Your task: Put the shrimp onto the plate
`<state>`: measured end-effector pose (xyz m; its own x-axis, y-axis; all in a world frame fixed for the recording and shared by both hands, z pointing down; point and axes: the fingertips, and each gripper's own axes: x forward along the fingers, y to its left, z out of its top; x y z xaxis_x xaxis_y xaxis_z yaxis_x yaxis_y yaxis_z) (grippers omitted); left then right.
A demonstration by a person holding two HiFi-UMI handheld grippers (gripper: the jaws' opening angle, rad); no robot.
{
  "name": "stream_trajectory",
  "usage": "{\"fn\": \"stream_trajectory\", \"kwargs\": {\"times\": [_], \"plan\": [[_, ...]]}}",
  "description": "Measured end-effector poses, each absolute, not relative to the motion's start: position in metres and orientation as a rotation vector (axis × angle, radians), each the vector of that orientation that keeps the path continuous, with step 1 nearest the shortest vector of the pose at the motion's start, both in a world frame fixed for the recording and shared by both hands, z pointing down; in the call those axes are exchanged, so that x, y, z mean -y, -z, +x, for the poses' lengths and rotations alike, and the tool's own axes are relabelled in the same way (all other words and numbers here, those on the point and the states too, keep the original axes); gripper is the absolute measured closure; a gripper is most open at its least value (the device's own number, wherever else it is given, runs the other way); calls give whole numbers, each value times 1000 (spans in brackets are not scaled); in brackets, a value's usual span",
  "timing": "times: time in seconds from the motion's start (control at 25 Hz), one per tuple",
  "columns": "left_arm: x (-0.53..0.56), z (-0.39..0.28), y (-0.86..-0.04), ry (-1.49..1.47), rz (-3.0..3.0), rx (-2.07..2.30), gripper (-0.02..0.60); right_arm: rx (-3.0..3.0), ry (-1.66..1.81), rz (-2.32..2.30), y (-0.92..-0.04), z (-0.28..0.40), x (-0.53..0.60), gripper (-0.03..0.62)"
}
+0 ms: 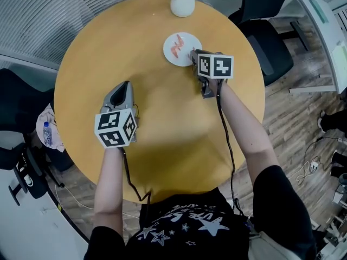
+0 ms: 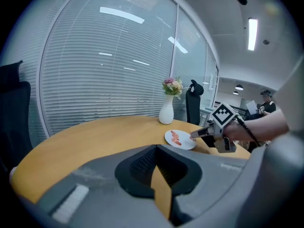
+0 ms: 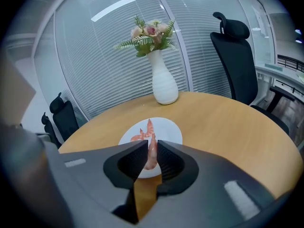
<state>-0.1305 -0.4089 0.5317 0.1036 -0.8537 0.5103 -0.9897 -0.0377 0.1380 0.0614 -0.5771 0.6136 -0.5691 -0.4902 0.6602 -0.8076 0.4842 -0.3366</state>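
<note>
Right gripper [image 3: 152, 147]: jaws narrow, clamped on one pink cooked shrimp [image 3: 151, 155], held over the near edge of the round white plate [image 3: 170, 130]. Plate contents: approx. two more pink shrimp [image 3: 141, 137], lying flat. Left gripper [image 2: 156, 148]: jaws together, nothing between them, over bare round wooden table [image 1: 162, 129], well apart from plate. White ribbed vase w/ flowers [image 3: 164, 87] stands behind plate.

Clear across near and left parts of bench [image 1: 162, 145]. Blocked at far edge by vase [image 1: 182, 3], just beyond plate [image 1: 172, 58]. Open from plate's left; occupied at its right rim by right gripper [image 1: 193, 53].
</note>
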Motion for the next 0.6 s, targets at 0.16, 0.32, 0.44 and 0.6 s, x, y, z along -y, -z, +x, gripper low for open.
{"fn": "stream_trajectory", "kwargs": {"times": [0.16, 0.32, 0.44, 0.6], "plan": [[411, -130, -540, -405, 1935, 1778, 580, 2226, -876, 1075, -618, 55, 585, 531], [410, -132, -546, -399, 1927, 1769, 580, 2179, -849, 1081, -624, 48, 592, 531], [407, -132, -550, -387, 1909, 1763, 580, 2149, -811, 1089, -627, 44, 595, 531], [404, -135, -552, -385, 1901, 1760, 580, 2105, -778, 1094, -632, 42, 600, 531]]}}
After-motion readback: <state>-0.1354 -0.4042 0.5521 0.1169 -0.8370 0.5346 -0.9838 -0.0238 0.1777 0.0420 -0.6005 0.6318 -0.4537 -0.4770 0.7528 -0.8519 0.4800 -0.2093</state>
